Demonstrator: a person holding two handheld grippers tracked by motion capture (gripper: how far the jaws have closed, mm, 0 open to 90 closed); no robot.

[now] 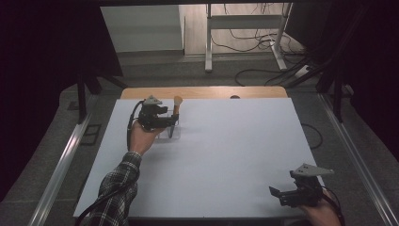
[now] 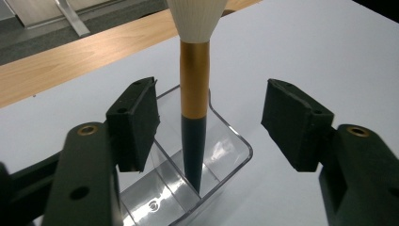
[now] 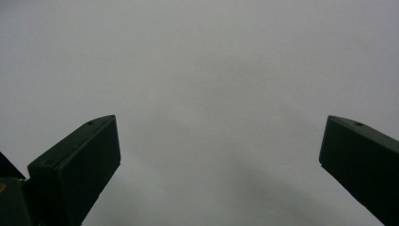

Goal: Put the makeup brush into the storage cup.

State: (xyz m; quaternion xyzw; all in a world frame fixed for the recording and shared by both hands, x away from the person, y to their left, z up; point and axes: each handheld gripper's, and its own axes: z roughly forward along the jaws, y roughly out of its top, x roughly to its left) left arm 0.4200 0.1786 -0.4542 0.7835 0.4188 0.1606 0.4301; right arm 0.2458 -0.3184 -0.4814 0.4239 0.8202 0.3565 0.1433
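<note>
L gripper (image 2: 207, 122), seen in the left gripper view w/ both pads (image 2: 134, 122) standing clear of the makeup brush (image 2: 194, 84): released, a gap on each side of the handle, nothing pinched. The brush stands nearly upright btwn the jaws, centre of the frame, dark pointed end down inside the clear plastic organizer (image 2: 235, 150), gold ferrule above the rim, pale bristles cut off at the top edge. Its tip seems to sit against a divider in the near compartment, but the clear walls make it hard to tell which slot exactly. In the high view the same gripper sits upper left of centre, by the brush and organizer near the far edge of the white table (image 1: 226, 155). R gripper (image 1: 282, 194) is low at bottom right, well apart from all that; jaws spread wide over bare tabletop, holding nothing. Judging by this: placing the brush in the organizer looks done, let-go looks done too. What's left is prob. just backing the L gripper off w/o knocking the handle, since the brush stands unsupported.
</note>
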